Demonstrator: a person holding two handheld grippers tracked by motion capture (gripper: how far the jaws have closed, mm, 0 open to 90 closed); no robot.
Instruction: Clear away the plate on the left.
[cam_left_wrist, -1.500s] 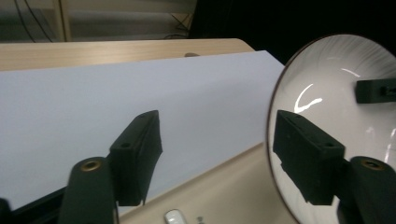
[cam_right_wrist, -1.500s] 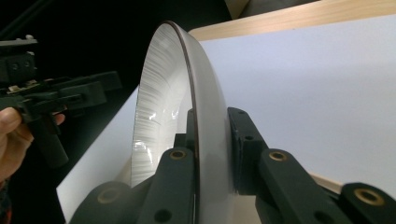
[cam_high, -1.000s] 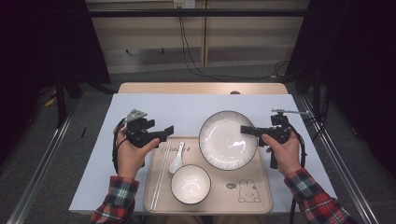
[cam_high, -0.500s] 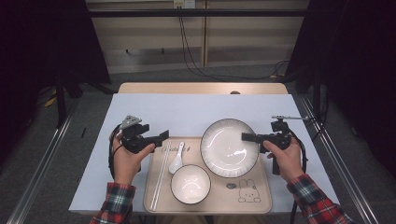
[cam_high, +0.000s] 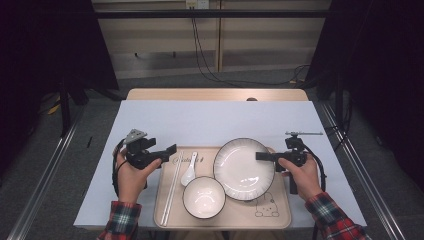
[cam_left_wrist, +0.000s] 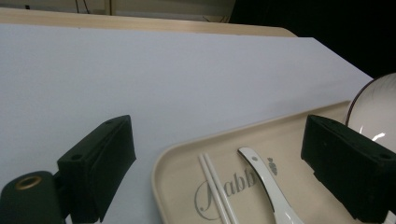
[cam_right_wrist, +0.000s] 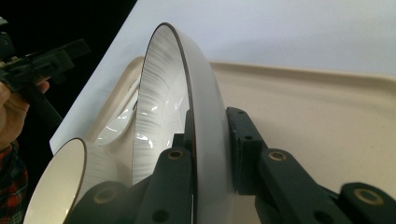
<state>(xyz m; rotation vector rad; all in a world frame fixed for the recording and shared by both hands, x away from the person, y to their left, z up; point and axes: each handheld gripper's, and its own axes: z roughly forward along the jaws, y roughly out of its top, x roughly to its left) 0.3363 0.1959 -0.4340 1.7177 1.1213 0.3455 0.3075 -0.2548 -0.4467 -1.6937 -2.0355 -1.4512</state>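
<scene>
Tray (cam_high: 280, 220) at table's near edge holds chopsticks (cam_high: 171, 187) along left side, spoon (cam_high: 188, 172) beside them, bowl (cam_high: 203, 197) near front edge, plate (cam_high: 243, 168) over right half. Wide bare cloth (cam_high: 220, 120) beyond tray toward far edge. Plate white, dark rim, ribbed inner wall, glossy. Right gripper (cam_high: 261, 156) clamped on plate's right rim. Left gripper (cam_high: 170, 151) jaws spread wide, empty, over tray's left far corner.

room: dark | floor (cam_high: 75, 150): grey (metal rails) | wall panel (cam_high: 165, 45): beige, black cables (cam_high: 200, 45) hanging
</scene>
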